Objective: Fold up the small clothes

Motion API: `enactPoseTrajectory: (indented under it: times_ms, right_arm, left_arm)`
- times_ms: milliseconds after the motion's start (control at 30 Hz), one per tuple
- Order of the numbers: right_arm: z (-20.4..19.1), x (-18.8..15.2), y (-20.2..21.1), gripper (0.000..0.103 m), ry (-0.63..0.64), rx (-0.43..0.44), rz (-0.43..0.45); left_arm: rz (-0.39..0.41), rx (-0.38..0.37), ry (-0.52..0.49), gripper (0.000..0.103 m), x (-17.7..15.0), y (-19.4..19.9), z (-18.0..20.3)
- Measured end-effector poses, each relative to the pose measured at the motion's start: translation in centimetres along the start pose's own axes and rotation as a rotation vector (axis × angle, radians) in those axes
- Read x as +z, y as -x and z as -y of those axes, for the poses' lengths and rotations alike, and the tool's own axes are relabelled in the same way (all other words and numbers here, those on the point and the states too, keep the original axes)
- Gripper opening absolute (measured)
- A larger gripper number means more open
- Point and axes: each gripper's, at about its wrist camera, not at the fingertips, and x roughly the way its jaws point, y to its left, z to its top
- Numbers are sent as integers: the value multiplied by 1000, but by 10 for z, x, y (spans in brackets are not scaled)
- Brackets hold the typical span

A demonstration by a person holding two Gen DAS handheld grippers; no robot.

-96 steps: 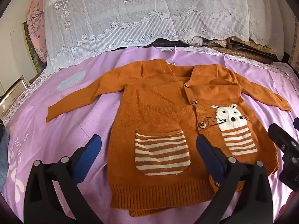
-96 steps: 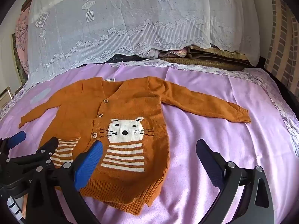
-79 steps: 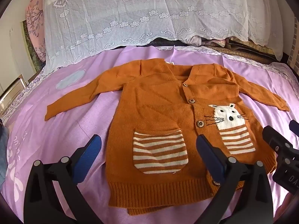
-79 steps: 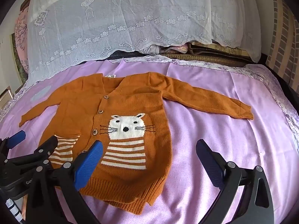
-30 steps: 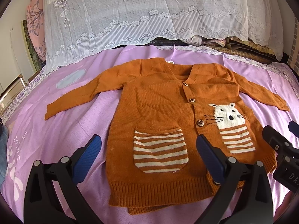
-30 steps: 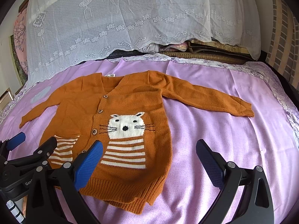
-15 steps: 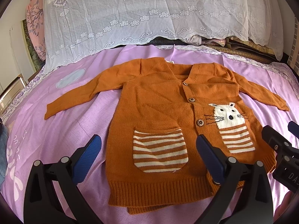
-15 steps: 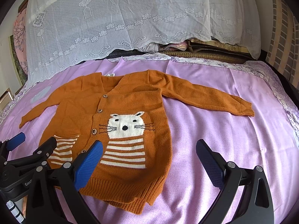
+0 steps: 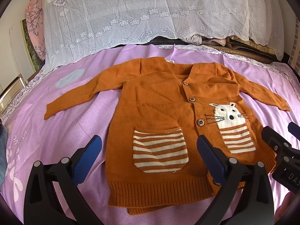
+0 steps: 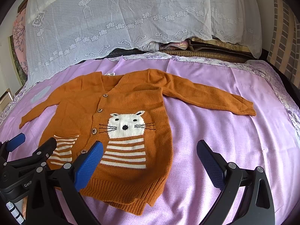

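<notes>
Since the earlier frames almost nothing has shifted: both views have drifted only slightly, and the garment lies as it lay, unfolded. My reading is that folding has not begun and the person is lining up for a first grasp.

Nearest in the left wrist view, the left tongs [image 9: 149, 154] stand wide apart and hold nothing, hovering over the hem and the striped patch pocket [image 9: 160, 149]. The right tongs [image 10: 150, 159] are likewise spread wide and empty; one blue pad [image 10: 88, 164] hangs over the hem corner, the other over bare sheet.

The task's thing, one small rust-orange knitted cardigan [image 10: 116, 123], lies face up and flat on the lilac bed sheet [image 10: 225, 140], hem toward the cameras, neck away. Count on it: two sleeves, both stretched outward, the left sleeve [image 9: 84, 93] and the right sleeve [image 10: 208, 95]; two striped pockets; one white cat face [image 10: 126, 124]; four brown buttons visible in the right wrist view, the lowest just beside the pad. A lower layer of hem peeks out beneath the ribbing.

Further off, one pale grey oval patch [image 9: 70, 77] sits on the sheet beyond the left sleeve. At the back, one white lace cover [image 10: 131, 18] drapes over stacked bedding.
</notes>
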Motion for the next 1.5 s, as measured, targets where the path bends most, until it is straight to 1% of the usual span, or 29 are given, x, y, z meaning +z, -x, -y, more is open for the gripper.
enactPoseTrajectory:
  times_ms: [200,267,367,467,533,633,767,833,867,967,1000,1033,1100,1133,1200,1233,1300,1367,1400,1467,1500]
  right_arm:
    - [0,-3,-5,100,-6,4,-10]
    - [4,-2,-6,100,-21,23,-14]
    - [18,1,-4,100,-80,59,-13]
    - [43,7,-5,100,-173,127,-15]
    - [64,10,-7,100,-251,152,-12]
    - [103,7,-12,100,-403,225,14]
    - [155,2,-23,100,-617,305,-1]
    - [175,-1,-30,100,-674,316,-7]
    - [183,0,-33,100,-686,314,-10]
    - [201,0,-47,100,-719,301,-33]
    - [206,2,-53,99,-732,304,-42]
    - [211,3,-59,98,-745,311,-53]
    - [223,9,-72,92,-776,328,-65]
    - [229,12,-77,90,-790,333,-69]
    - [239,16,-88,83,-816,342,-86]
    - [245,17,-94,82,-830,347,-97]
    - [256,18,-105,76,-867,355,-115]
    - [265,19,-114,71,-893,357,-121]
    - [269,21,-118,69,-897,357,-122]
    - [277,25,-126,66,-898,349,-122]
    - [281,26,-130,63,-903,345,-122]
  left_arm:
    - [-13,-9,-11,99,-3,-3,6]
    - [-18,-16,-22,99,-5,-4,10]
    - [-13,-25,-51,99,-9,-1,19]
    - [3,-19,-99,99,-12,2,29]
    - [9,-29,-137,99,-15,3,40]
    - [18,-61,-195,99,-19,5,58]
    - [45,-126,-305,99,-29,16,84]
    - [46,-164,-345,99,-34,20,94]
    - [44,-169,-360,99,-36,20,98]
    - [15,-148,-378,99,-36,12,105]
    - [10,-137,-375,99,-34,11,107]
    - [24,-131,-369,99,-29,14,109]
    - [62,-147,-360,99,-15,23,115]
    - [81,-155,-365,99,-6,27,122]
    - [123,-146,-388,99,14,31,141]
    - [148,-132,-408,99,23,30,153]
    - [181,-97,-451,99,42,19,178]
    - [166,-72,-488,99,57,-1,203]
    - [138,-71,-509,99,63,-15,215]
    - [96,-77,-536,99,69,-39,236]
    - [92,-69,-550,99,68,-50,245]
